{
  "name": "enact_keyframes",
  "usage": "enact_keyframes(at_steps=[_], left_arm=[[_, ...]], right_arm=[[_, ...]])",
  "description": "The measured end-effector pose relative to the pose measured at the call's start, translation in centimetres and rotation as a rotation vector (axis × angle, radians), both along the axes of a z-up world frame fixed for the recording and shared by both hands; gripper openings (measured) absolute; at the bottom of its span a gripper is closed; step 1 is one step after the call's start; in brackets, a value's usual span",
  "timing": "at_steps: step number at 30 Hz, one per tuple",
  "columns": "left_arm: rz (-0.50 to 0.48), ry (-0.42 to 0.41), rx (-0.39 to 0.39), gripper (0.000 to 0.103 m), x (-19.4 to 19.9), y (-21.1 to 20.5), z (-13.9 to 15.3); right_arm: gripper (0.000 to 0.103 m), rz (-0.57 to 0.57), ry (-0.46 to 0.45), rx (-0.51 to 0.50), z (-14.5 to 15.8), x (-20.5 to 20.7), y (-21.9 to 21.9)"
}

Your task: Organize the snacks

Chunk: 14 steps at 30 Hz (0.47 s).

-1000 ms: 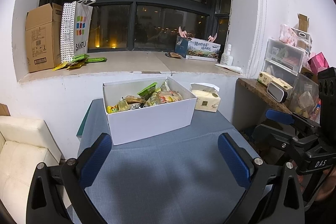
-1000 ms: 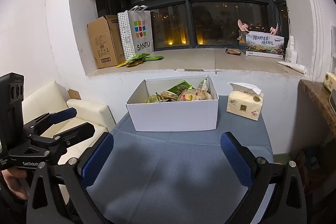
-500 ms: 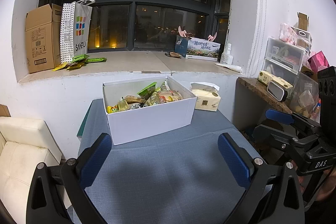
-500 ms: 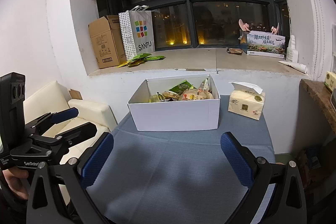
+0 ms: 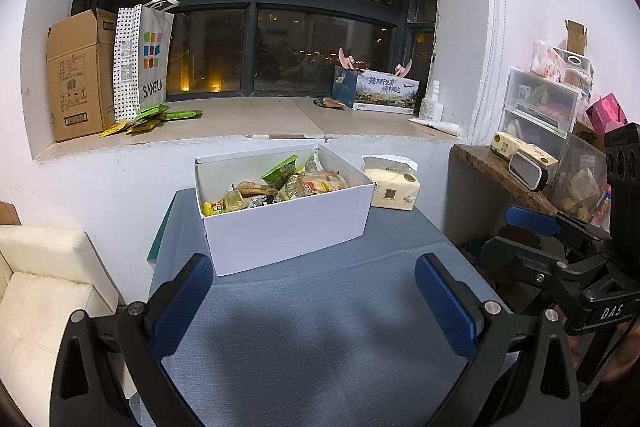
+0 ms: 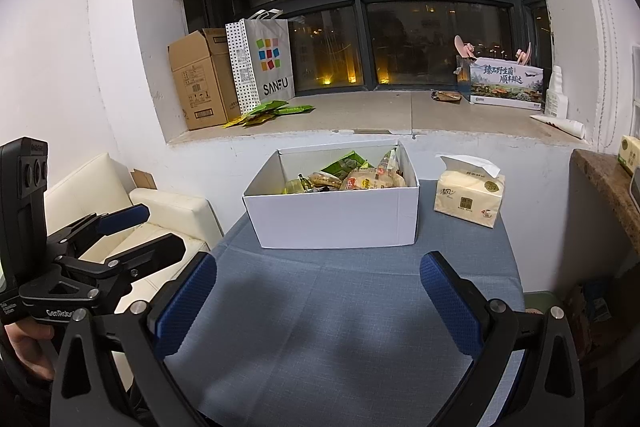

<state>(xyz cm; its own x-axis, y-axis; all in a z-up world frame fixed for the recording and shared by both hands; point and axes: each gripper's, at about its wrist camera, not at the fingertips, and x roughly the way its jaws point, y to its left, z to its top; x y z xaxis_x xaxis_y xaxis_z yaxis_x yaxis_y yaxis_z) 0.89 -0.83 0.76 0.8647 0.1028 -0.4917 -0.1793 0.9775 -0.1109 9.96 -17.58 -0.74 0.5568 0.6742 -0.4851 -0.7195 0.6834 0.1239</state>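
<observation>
White box (image 5: 288, 227): full of snack packs (image 5: 280, 183), on the blue counter (image 5: 320, 327)
Left tongs (image 5: 316, 303): wide apart, holding nothing
Right tongs (image 6: 320, 303): wide apart, holding nothing
Tissue pack (image 6: 469, 195): beside the box

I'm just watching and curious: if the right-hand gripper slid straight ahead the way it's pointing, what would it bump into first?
Probably the white box of snacks. The right gripper is open and empty above bare blue tablecloth, and the box's front wall lies straight ahead. Depth is hard to judge through the fisheye.
</observation>
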Motion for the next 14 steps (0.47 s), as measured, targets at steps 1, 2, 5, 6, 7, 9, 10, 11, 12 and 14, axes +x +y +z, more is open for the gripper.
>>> enact_keyframes(at_steps=[1,2,5,6,7,9,10,11,12,14], left_arm=[[-0.001,-0.001,0.000,0.103,0.01,-0.02,0.00],[0.000,0.000,0.001,0.103,0.01,-0.03,0.00],[0.000,0.000,0.001,0.103,-0.01,-0.04,0.00],[0.000,0.000,0.001,0.103,0.00,-0.04,0.01],[0.000,0.000,0.000,0.103,0.00,-0.05,0.01],[-0.001,-0.002,-0.004,0.103,0.03,-0.08,0.00],[-0.005,-0.006,-0.007,0.103,-0.03,-0.05,-0.01],[-0.008,-0.009,-0.011,0.103,-0.09,0.00,-0.01],[-0.011,-0.011,-0.017,0.103,-0.15,0.01,0.00],[-0.013,-0.010,-0.013,0.103,-0.12,-0.02,0.03]], right_arm=[[0.103,0.000,0.000,0.000,-0.01,0.00,0.00],[0.103,0.000,0.000,0.000,-0.02,-0.01,-0.02],[0.103,0.000,0.000,0.000,-0.04,-0.02,0.00],[0.103,0.000,0.000,0.000,0.02,-0.03,0.01],[0.103,0.000,-0.001,0.000,0.00,-0.05,0.00],[0.103,0.000,0.000,0.000,0.02,-0.04,0.03],[0.103,0.000,0.000,0.000,0.00,-0.04,0.01],[0.103,0.000,0.000,0.000,0.03,-0.04,0.03],[0.103,0.000,0.000,0.000,0.02,-0.05,0.03],[0.103,-0.001,-0.001,0.000,0.05,-0.06,0.03]])
